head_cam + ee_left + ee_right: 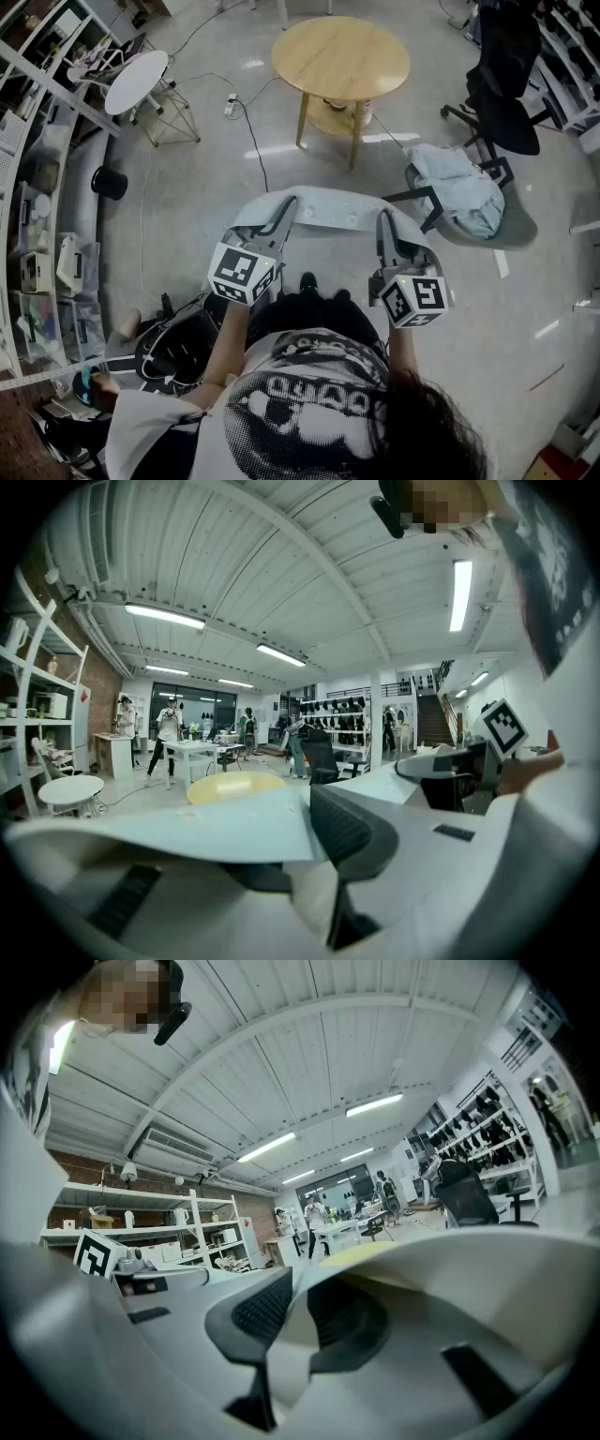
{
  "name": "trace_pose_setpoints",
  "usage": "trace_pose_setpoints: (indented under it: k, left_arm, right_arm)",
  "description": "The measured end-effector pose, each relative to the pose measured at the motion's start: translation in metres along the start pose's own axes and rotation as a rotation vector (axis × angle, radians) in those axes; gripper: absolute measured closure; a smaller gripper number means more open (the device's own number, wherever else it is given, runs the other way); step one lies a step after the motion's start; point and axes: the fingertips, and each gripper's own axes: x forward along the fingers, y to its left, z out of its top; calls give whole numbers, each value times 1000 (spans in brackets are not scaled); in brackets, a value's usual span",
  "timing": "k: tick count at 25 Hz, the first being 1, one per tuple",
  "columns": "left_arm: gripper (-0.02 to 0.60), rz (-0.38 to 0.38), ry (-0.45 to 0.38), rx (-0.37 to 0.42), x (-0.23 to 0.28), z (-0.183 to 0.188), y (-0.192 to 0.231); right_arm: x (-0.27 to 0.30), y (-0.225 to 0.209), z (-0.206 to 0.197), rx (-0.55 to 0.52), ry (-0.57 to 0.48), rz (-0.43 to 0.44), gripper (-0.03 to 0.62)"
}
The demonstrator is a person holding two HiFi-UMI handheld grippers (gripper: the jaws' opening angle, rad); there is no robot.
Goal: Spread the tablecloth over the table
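Note:
A pale blue tablecloth (336,208) hangs stretched between my two grippers, held up in front of my body. My left gripper (284,214) is shut on its left end, and my right gripper (384,228) is shut on its right end. The round wooden table (340,56) stands further ahead on the floor, apart from the cloth. In the left gripper view the tablecloth (178,822) lies flat across the left gripper (286,855), pinched at the dark pad (352,832). The right gripper view shows the tablecloth (469,1274) nipped in the right gripper (302,1321).
A chair (511,225) with a pale cloth heaped on it stands to the right. A black office chair (502,98) is at the far right. At the far left are a small white round table (136,82), a black bin (110,182) and shelves (37,197). A cable (253,141) crosses the floor.

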Motion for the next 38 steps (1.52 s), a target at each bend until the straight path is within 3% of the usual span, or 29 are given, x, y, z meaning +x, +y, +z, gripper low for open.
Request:
trace_pose_setpoints:
  k: [14, 25, 38]
  left_arm:
    - [518, -12, 22, -18, -2, -7, 14]
    - [518, -29, -4, -4, -8, -6, 53]
    - [518, -21, -9, -38, -3, -13, 91]
  right_arm:
    - [11, 7, -6, 48, 8, 5, 545]
    - [42, 30, -12, 77, 5, 9, 545]
    - [82, 42, -16, 57, 47, 23, 543]
